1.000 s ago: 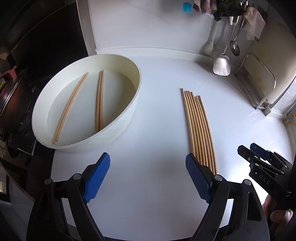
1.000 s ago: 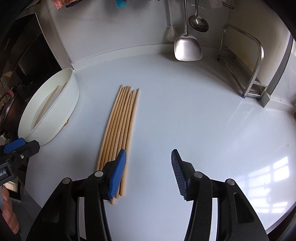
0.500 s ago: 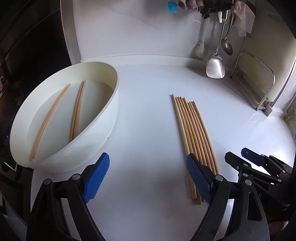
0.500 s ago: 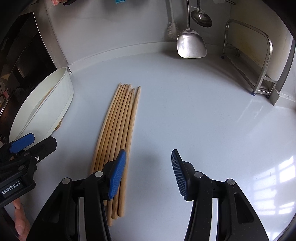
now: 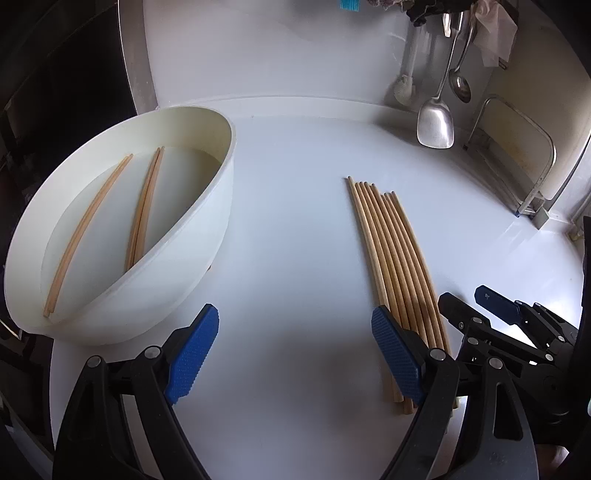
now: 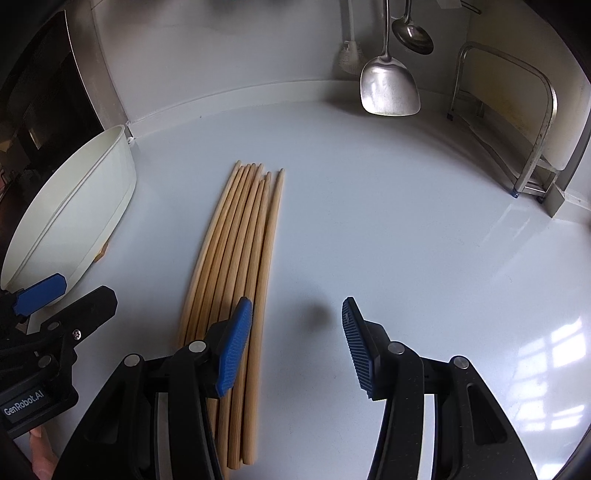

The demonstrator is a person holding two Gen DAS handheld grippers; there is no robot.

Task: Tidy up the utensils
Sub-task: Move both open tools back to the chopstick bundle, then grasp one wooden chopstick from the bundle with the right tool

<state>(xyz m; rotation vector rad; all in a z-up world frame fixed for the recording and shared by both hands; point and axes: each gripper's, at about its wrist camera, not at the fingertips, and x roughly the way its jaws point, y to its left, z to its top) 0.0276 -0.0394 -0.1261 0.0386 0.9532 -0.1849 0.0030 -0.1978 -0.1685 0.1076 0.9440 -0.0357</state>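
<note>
Eight or so chopsticks [image 6: 236, 258] lie aligned on the counter [image 6: 369, 221], three more in the basin [image 5: 122, 236]. Both grippers, left [image 5: 295, 354] and right [image 6: 295, 347], hover with jaws open, holding nothing, apparently ready for sorting.

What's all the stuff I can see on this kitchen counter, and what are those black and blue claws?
Basin: one, white, left side of the counter.
Chopsticks in basin: about three, pale wood, lying in water.
Chopsticks on counter: a row of about eight, pale wood, centre, side by side.
Spatula: one, steel, hanging at the back wall.
Ladle: one, steel, hanging beside the spatula.
Brush: one, white, back wall.
Rack: one, metal, far right.
Left gripper: black, blue pads, open.
Right gripper: black, blue pads, open, by the row.
</note>
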